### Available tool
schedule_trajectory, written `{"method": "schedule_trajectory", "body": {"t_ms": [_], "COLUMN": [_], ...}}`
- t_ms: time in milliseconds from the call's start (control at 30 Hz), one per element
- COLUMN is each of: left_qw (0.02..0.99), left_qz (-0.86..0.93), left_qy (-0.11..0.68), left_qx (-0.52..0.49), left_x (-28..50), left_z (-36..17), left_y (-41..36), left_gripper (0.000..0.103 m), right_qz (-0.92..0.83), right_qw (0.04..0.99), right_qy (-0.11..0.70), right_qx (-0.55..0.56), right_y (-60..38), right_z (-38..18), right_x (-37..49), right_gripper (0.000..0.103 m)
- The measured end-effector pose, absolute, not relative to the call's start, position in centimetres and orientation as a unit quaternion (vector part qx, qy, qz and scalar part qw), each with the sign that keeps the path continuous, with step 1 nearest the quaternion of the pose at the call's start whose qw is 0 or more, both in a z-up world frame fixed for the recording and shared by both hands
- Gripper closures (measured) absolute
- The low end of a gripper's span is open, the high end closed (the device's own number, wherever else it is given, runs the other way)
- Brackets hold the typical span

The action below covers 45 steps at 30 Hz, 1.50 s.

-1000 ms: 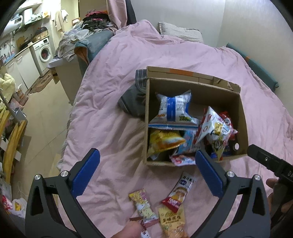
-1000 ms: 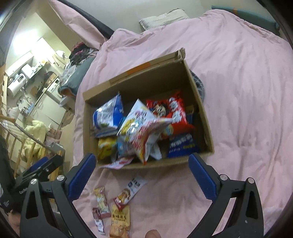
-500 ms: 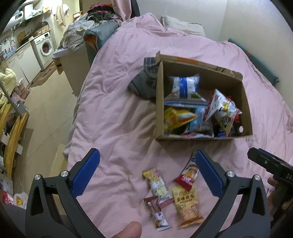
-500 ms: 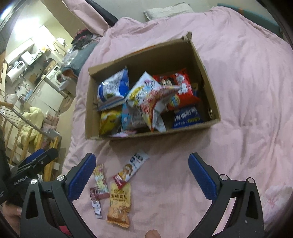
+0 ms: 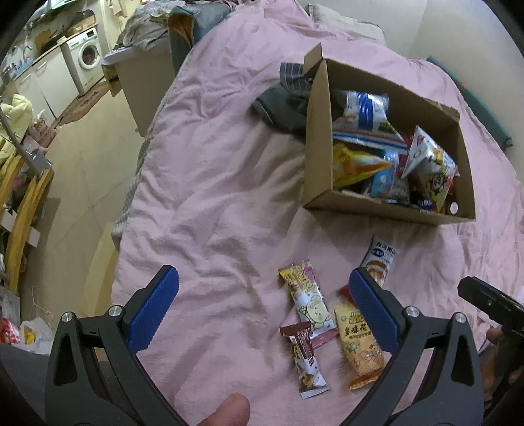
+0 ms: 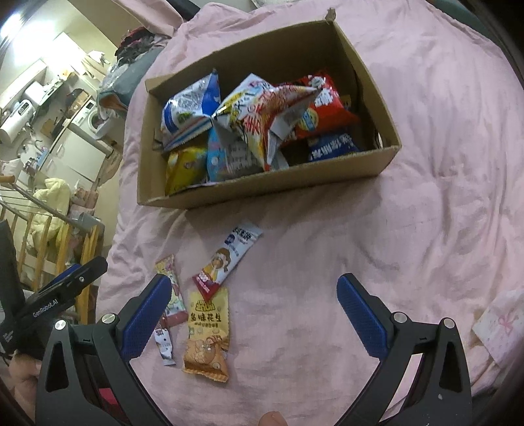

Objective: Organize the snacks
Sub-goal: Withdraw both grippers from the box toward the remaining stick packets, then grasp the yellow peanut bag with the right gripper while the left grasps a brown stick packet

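Observation:
A cardboard box [image 5: 319, 157] [image 6: 262, 183] full of snack bags sits on the pink bed. Several small packets lie loose in front of it: an orange peanut packet [image 6: 206, 331] [image 5: 358, 337], a white and red bar [image 6: 227, 259] [image 5: 380, 259], a yellow packet [image 5: 306, 296] [image 6: 167, 272] and a brown and white stick [image 5: 306, 357] [image 6: 163, 344]. My left gripper [image 5: 262, 304] is open and empty above the bed, left of the packets. My right gripper [image 6: 252, 311] is open and empty above the packets.
A grey cloth [image 5: 285, 105] lies against the box's far left side. The bed's left edge [image 5: 131, 196] drops to the floor, with a cabinet [image 5: 144, 75] and a wooden rack [image 5: 19, 209] beyond. A pillow [image 5: 347, 23] lies at the headboard.
Both grippers have pulled back from the box toward the near side of the bed. The loose packets now sit higher in both views. Both stay open and empty.

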<state>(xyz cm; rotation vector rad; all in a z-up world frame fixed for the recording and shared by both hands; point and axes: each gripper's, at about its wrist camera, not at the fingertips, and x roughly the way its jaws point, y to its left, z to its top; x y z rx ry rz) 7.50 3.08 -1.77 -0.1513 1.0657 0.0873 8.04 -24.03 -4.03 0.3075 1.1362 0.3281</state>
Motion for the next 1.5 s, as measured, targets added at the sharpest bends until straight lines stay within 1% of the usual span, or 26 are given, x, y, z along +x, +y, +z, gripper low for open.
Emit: {"method": "schedule_trajectory", "body": {"t_ms": [267, 400, 467, 533, 567, 633, 767, 867, 900, 933, 1000, 1033, 1067, 1100, 1167, 1300, 1333, 1433, 1467, 1500], "left_qw": [0.854, 0.846, 0.844, 0.843, 0.843, 0.842, 0.837, 0.835, 0.834, 0.832, 0.828, 0.823, 0.817, 0.813, 0.800, 0.783, 0.780, 0.776, 0.774, 0.773], "left_qz": [0.041, 0.047, 0.049, 0.052, 0.055, 0.057, 0.057, 0.061, 0.060, 0.056, 0.047, 0.037, 0.025, 0.017, -0.001, -0.017, -0.016, -0.011, -0.009, -0.008], "left_qy": [0.511, 0.521, 0.524, 0.525, 0.525, 0.527, 0.536, 0.539, 0.542, 0.546, 0.553, 0.561, 0.571, 0.578, 0.596, 0.618, 0.622, 0.629, 0.632, 0.634], "left_qx": [-0.089, -0.104, -0.105, -0.104, -0.101, -0.100, -0.099, -0.090, -0.087, -0.084, -0.082, -0.078, -0.074, -0.071, -0.069, -0.072, -0.069, -0.042, -0.033, -0.029], "left_x": [7.4, 7.4, 7.3, 7.3, 7.3, 7.2, 7.0, 6.5, 6.5, 6.2, 5.6, 5.2, 4.9, 4.8, 4.2, 3.7, 3.8, 3.7, 3.7, 3.7], "left_z": [-2.0, -2.4, -2.6, -2.7, -2.7, -2.8, -3.3, -3.7, -3.9, -4.2, -4.7, -5.3, -5.9, -6.3, -7.3, -9.0, -9.4, -10.3, -10.7, -10.9], "left_y": [3.6, 4.3, 4.4, 4.4, 4.4, 4.4, 4.5, 4.3, 4.1, 3.8, 3.1, 2.4, 1.7, 1.2, 0.2, -1.0, -1.2, -1.9, -2.0, -2.1], "left_gripper": [0.000, 0.000, 0.000, 0.000, 0.000, 0.000, 0.000, 0.001, 0.001, 0.001, 0.001, 0.003, 0.009, 0.014, 0.023, 0.035, 0.040, 0.056, 0.063, 0.068], "right_qz": [0.153, 0.173, 0.195, 0.221, 0.227, 0.226, 0.217, 0.220, 0.221, 0.220, 0.220, 0.222, 0.223, 0.226, 0.228, 0.224, 0.222, 0.216, 0.213, 0.211], "right_qw": [0.802, 0.754, 0.727, 0.704, 0.698, 0.696, 0.705, 0.711, 0.714, 0.715, 0.719, 0.719, 0.719, 0.720, 0.721, 0.725, 0.725, 0.728, 0.729, 0.730], "right_qy": [0.558, 0.615, 0.641, 0.661, 0.666, 0.676, 0.675, 0.667, 0.663, 0.661, 0.657, 0.657, 0.657, 0.656, 0.654, 0.651, 0.652, 0.651, 0.650, 0.650], "right_qx": [0.146, 0.153, 0.151, 0.141, 0.131, 0.091, 0.014, -0.037, -0.052, -0.057, -0.055, -0.048, -0.042, -0.038, -0.030, -0.023, -0.021, -0.018, -0.017, -0.016], "right_y": [-23.7, -22.4, -21.1, -19.0, -17.9, -15.8, -13.2, -12.4, -12.3, -12.5, -13.1, -13.5, -13.9, -14.4, -15.2, -16.9, -17.3, -18.4, -18.8, -19.3], "right_z": [-5.5, -8.2, -9.4, -10.5, -11.0, -11.9, -12.5, -12.6, -12.5, -12.5, -12.2, -12.1, -12.0, -11.8, -11.5, -11.2, -11.2, -11.1, -11.0, -11.0], "right_x": [8.4, 8.7, 8.7, 8.4, 8.4, 8.4, 8.0, 7.2, 7.0, 6.8, 6.6, 6.5, 6.5, 6.4, 6.1, 5.5, 5.3, 5.0, 4.8, 4.6], "right_gripper": [0.000, 0.000, 0.003, 0.018, 0.019, 0.024, 0.024, 0.034, 0.039, 0.046, 0.054, 0.057, 0.058, 0.060, 0.060, 0.060, 0.060, 0.060, 0.060, 0.060]}}
